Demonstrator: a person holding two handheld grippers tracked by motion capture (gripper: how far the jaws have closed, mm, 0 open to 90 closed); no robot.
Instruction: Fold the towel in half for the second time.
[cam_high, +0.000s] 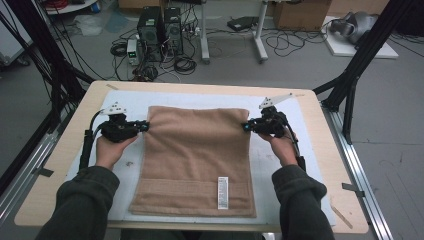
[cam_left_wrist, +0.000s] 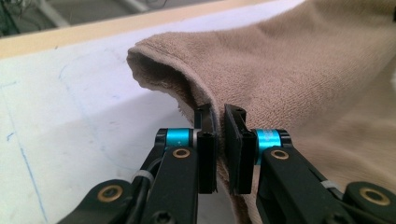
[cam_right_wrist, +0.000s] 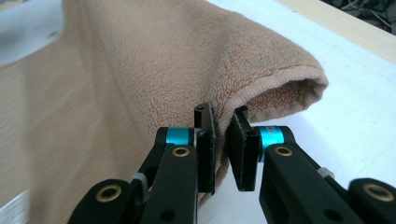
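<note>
My left gripper (cam_high: 144, 126) and right gripper (cam_high: 247, 127) point inward toward each other, jaws nearly together and clamped on cloth between the pads. My hands grasp the gripper bodies from below, dark-sleeved forearms reaching in from the near edge, a grey plate topping each gripper.

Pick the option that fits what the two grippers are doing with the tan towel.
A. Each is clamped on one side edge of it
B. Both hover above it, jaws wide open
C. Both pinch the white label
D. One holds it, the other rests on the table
A: the left gripper and the right gripper each pinch an opposite side edge of the towel, its cloth caught between the jaws in both gripper views.
</note>
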